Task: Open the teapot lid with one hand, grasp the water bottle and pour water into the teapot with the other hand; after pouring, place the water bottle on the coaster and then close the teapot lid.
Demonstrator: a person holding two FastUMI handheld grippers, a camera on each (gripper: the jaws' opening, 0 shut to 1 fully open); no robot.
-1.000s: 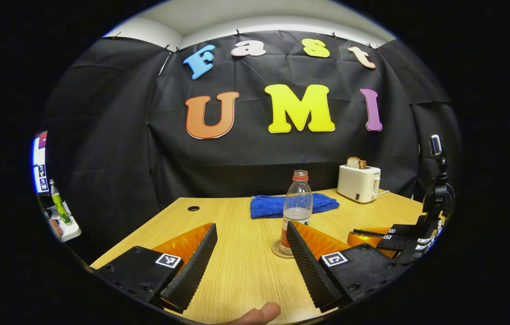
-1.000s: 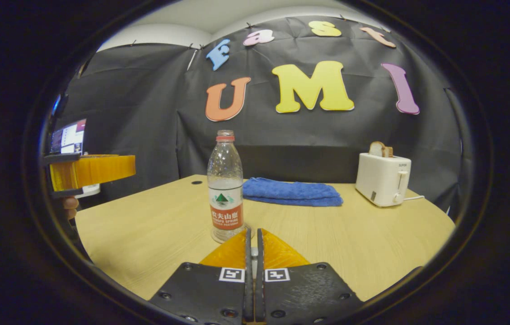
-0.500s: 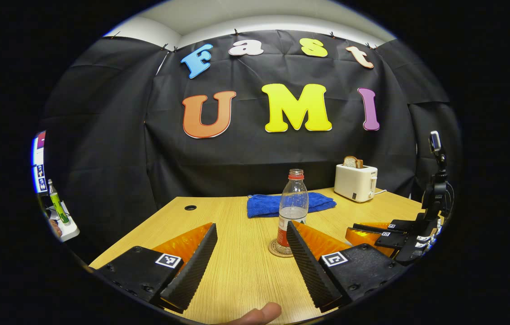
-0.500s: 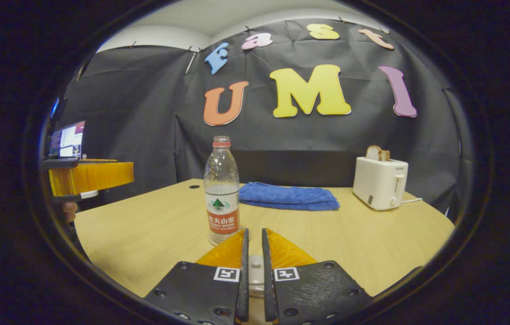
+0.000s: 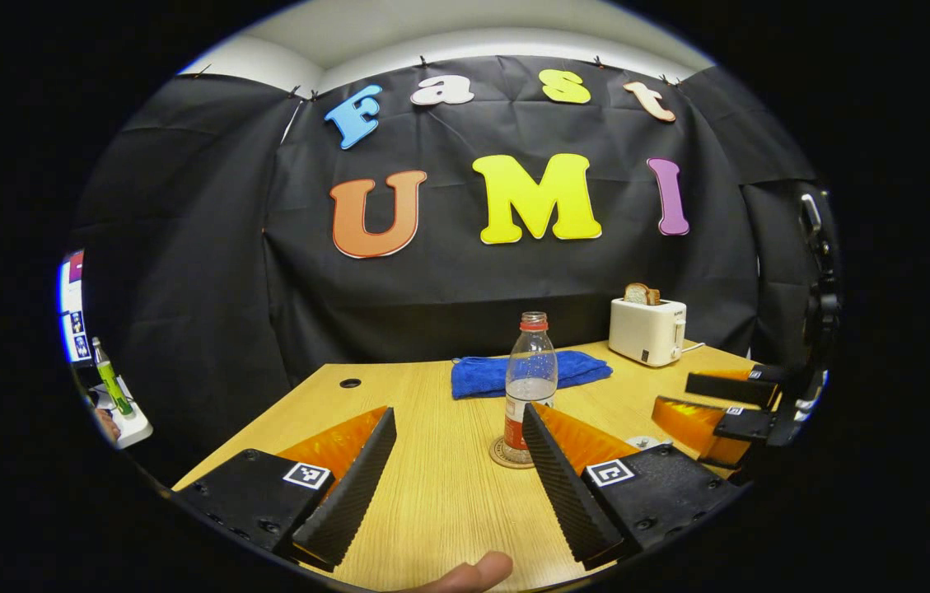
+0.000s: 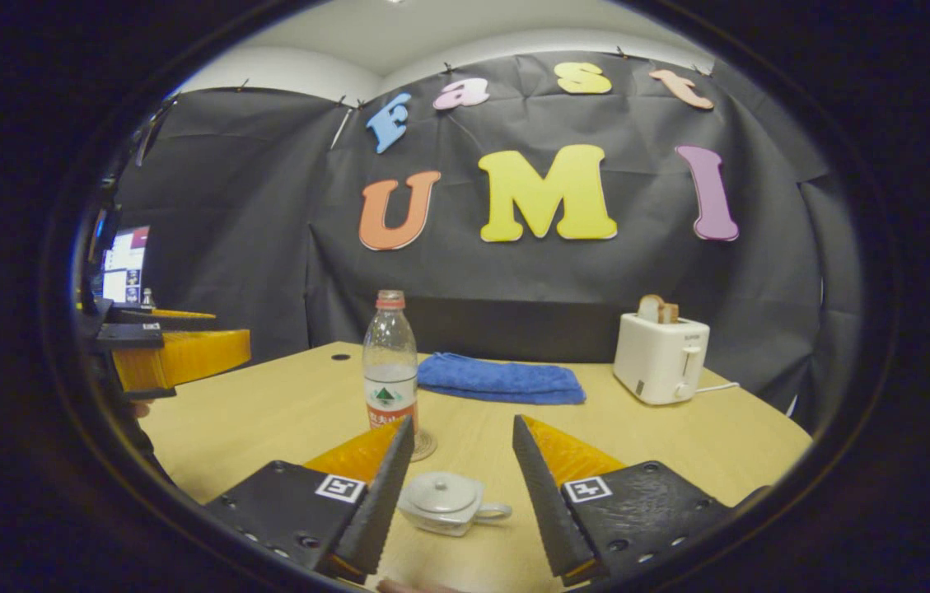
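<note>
A clear water bottle (image 5: pixel 530 379) with a red neck ring stands upright on a round coaster (image 5: pixel 502 457) mid-table, a little water in it. My left gripper (image 5: pixel 456 412) is open and empty, short of the bottle, which shows just past its right finger. The small silver teapot (image 6: pixel 444 501) sits on the table with its lid on, below and between the fingers of my right gripper (image 6: pixel 462 422), which is open above it without touching. The bottle (image 6: pixel 390 371) and coaster (image 6: pixel 425 445) stand just beyond the right gripper's left finger. The left gripper (image 6: pixel 176 354) shows at the far left.
A folded blue towel (image 6: pixel 497 379) lies behind the bottle. A white toaster (image 6: pixel 660 358) with bread in it stands at the back right, its cord trailing right. A cable hole (image 5: pixel 350 383) marks the table's back left. A thumb (image 5: pixel 473 572) shows at the bottom edge.
My right gripper went from shut to wide open and lifted back, so the lidded teapot now shows beneath it. My left gripper stayed open and barely moved.
</note>
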